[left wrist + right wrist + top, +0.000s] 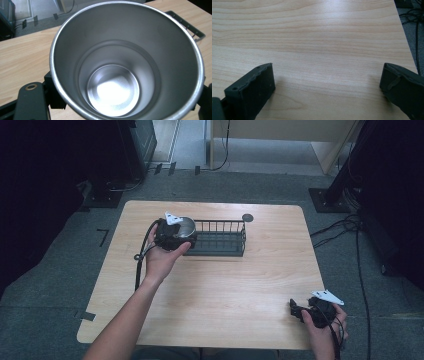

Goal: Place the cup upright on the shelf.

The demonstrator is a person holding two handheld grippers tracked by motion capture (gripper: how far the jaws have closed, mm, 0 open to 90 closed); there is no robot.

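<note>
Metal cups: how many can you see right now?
1. The metal cup sits between the jaws of the left gripper, held at the left end of the wire basket. It looks empty inside. The basket's left end is partly hidden.

You have one steel cup (pixel 120 75) between your left gripper's (pixel 175 234) jaws; one black wire basket (pixel 220 238) just beside that gripper; one small dark disc (pixel 247 217) beyond the basket; one wooden table (pixel 225 290); two grippers in all, counting your right gripper (pixel 300 311).
</note>
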